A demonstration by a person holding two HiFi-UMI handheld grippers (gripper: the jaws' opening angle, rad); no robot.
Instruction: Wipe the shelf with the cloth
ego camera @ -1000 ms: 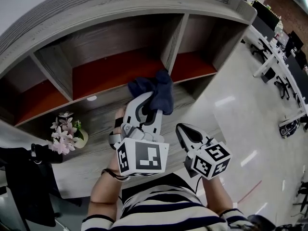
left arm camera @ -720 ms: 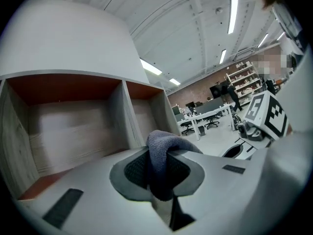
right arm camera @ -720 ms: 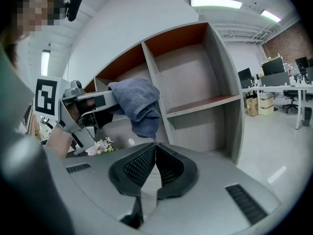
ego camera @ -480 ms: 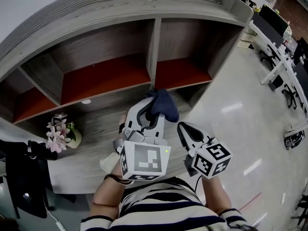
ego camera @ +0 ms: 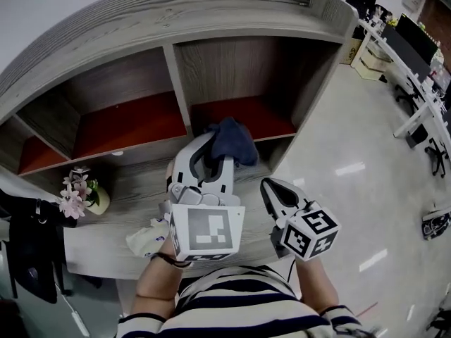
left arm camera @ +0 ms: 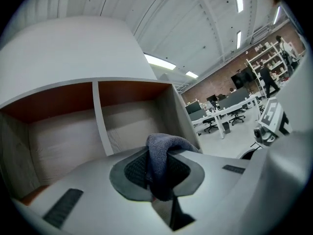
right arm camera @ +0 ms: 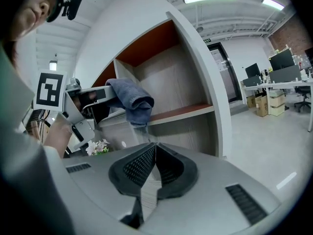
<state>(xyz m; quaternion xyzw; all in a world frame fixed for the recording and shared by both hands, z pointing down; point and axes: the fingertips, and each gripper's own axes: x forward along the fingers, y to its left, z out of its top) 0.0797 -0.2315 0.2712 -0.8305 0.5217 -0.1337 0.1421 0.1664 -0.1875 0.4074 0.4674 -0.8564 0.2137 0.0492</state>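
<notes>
A dark blue cloth point(ego camera: 230, 141) is bunched up and pinched in my left gripper point(ego camera: 213, 149), which is shut on it in front of the shelf's point(ego camera: 204, 69) right-hand compartment point(ego camera: 246, 115) with its red-brown floor. In the left gripper view the cloth point(left arm camera: 160, 160) sticks up from between the closed jaws, with that compartment behind it. My right gripper point(ego camera: 273, 189) hangs lower and to the right, jaws shut with nothing in them. In the right gripper view I see the cloth point(right arm camera: 131, 99) dangling from the left gripper point(right arm camera: 98, 96) beside the shelf.
A small vase of pink flowers point(ego camera: 77, 196) stands on the grey wooden counter point(ego camera: 134, 196) at the left. A crumpled pale cloth point(ego camera: 146, 236) lies near the counter's front edge. Dark bags point(ego camera: 28, 248) hang at far left. Office desks and chairs point(ego camera: 416, 62) fill the right.
My view has swung rightwards along the shelf, so the dividers slid left. The left gripper with the cloth now faces the rightmost compartment. The right gripper has hardly moved.
</notes>
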